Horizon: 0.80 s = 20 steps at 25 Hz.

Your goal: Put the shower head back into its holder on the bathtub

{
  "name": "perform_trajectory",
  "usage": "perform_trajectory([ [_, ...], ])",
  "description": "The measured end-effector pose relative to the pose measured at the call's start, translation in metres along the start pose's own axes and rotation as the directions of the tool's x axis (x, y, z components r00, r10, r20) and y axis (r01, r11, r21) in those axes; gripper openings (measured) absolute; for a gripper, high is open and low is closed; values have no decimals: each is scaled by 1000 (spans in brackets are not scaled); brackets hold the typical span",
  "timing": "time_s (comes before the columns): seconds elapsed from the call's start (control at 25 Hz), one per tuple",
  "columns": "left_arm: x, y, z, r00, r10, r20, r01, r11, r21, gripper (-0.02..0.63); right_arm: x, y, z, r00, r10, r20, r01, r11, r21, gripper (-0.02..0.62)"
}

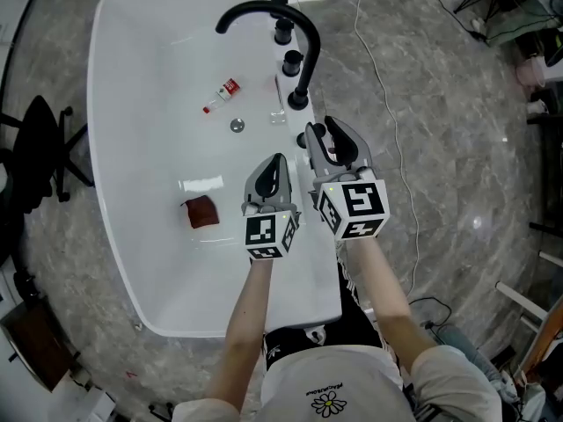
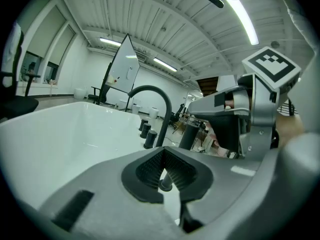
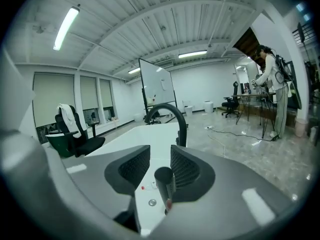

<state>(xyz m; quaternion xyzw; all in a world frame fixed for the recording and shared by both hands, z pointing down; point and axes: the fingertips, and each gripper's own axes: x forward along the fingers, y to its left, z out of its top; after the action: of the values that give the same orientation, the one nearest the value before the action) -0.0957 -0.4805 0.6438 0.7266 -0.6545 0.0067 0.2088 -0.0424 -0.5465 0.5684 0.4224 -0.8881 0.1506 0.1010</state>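
- My right gripper (image 1: 332,132) has its jaws apart. The black shower head (image 3: 164,181) stands between them. It sits close to one pad, and I see a thin gap at the other pad.
- My left gripper (image 1: 276,162) has its jaws together at the tips. It holds nothing. A small dark peg (image 2: 165,183) shows low in the gap. I cannot tell what it is.
- The shower head is a round stick. It stands straight up, with its long way going up and down.
- It is at the bathtub (image 1: 110,192) rim, just beside the foot of the black faucet (image 1: 255,7). I cannot tell if it sits in its holder.
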Motion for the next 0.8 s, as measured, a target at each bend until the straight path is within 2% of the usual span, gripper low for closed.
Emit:
perform_trajectory([
  [0.2,-32,-17,53,995,-1,96,-1,1000,21,0,-44,14,62,994,-8,111,8,1000,0,83],
  [0.44,-102,-54,127,974,-29,223,10,996,86,0,-131,40,122,974,-41,222,32,999,40,2],
  [0.6,-157,-72,160,958,-26,286,-9,993,121,-1,-187,62,131,968,-57,245,41,997,72,3],
  [0.8,-225,-80,180,936,-47,350,0,991,134,-2,-239,89,112,971,-91,222,70,993,99,3],
])
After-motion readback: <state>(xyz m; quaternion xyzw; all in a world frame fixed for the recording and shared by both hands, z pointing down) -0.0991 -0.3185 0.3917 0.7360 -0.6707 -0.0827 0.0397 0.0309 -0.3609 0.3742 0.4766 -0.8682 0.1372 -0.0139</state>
